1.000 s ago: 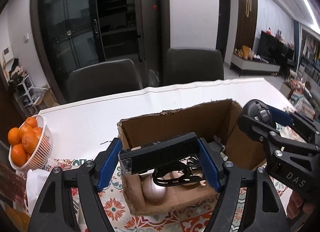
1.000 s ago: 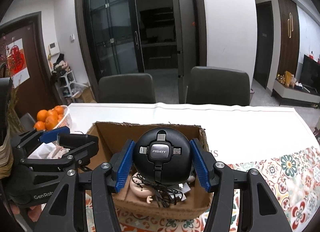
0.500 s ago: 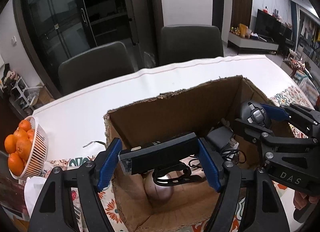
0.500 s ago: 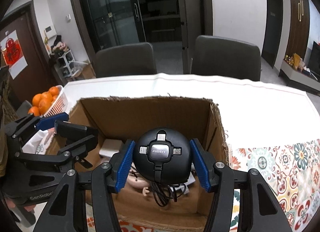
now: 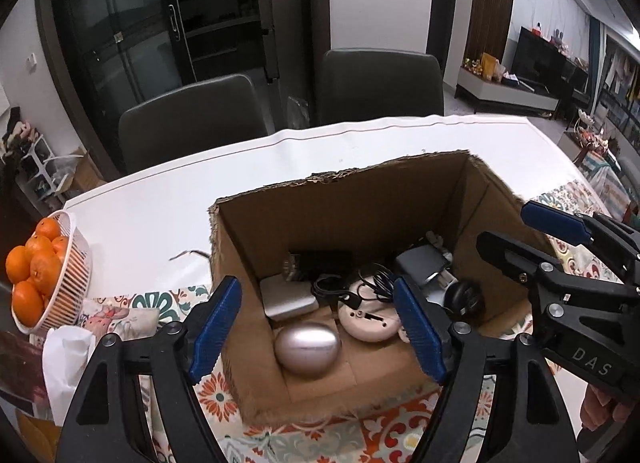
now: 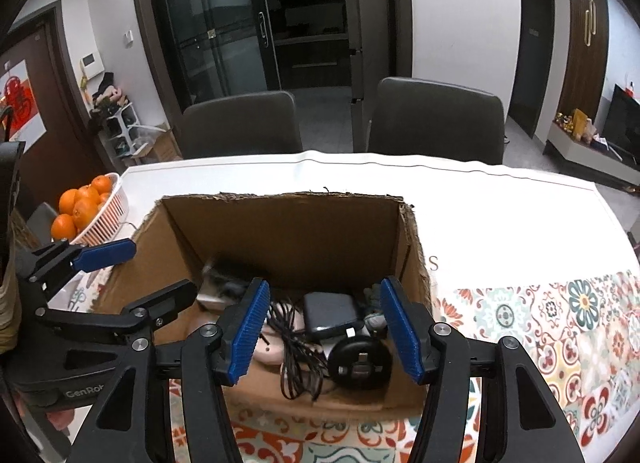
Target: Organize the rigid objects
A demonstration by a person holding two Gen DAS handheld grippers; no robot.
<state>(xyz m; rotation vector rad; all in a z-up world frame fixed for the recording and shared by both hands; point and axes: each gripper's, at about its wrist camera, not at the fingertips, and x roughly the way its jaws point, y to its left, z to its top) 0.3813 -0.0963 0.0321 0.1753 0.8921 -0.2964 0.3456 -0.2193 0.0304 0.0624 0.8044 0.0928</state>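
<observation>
An open cardboard box (image 5: pixel 344 207) (image 6: pixel 288 223) stands on the table. Inside lie a silver egg-shaped object (image 5: pixel 307 348), a white flat device (image 5: pixel 286 297), a black block (image 5: pixel 320 259), a round black cable hub (image 6: pixel 359 361) (image 5: pixel 464 297), a dark grey adapter (image 6: pixel 330 313) and tangled black cables (image 6: pixel 296 347). My left gripper (image 5: pixel 318 327) is open and empty above the box's near left part. My right gripper (image 6: pixel 322 329) is open and empty above the near right part, with the hub lying below it.
A white basket of oranges (image 5: pixel 38 275) (image 6: pixel 86 205) stands at the table's left. White crumpled tissue (image 5: pixel 66 359) lies near the left gripper. A patterned cloth (image 6: pixel 540 323) covers the near table; white cloth (image 5: pixel 168 207) covers the far part. Two dark chairs (image 6: pixel 434 119) stand behind.
Both grippers have opened. The left let go of the black bar-shaped block and the right let go of the round black hub; both now lie in the box.
</observation>
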